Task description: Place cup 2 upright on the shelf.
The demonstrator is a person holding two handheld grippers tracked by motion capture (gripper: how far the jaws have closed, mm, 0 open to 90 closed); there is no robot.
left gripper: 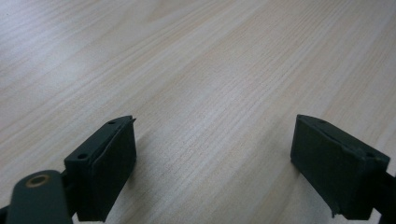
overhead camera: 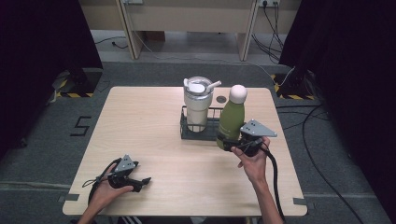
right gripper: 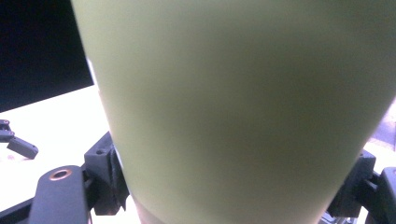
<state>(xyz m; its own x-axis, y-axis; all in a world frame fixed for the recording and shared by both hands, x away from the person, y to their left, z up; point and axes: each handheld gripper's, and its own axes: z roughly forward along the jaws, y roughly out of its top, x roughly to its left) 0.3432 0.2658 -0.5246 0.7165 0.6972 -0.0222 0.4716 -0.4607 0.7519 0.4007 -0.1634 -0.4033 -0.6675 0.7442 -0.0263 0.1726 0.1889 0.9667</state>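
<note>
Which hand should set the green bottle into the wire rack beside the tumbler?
Right. The right gripper already clamps the green bottle at the wire rack; the left gripper sits open, far off near the table's front edge.

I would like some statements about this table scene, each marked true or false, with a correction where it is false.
1. The right claw is shut on the green bottle. True.
2. The left claw holds a cup. False: its jaws stand open over bare table.
3. A cream tumbler stands in the black wire rack. True.
4. The green bottle has a black cap. False: the cap is pale cream.
5. The bottle lies flat on the table. False: it is roughly upright beside the rack.
</note>
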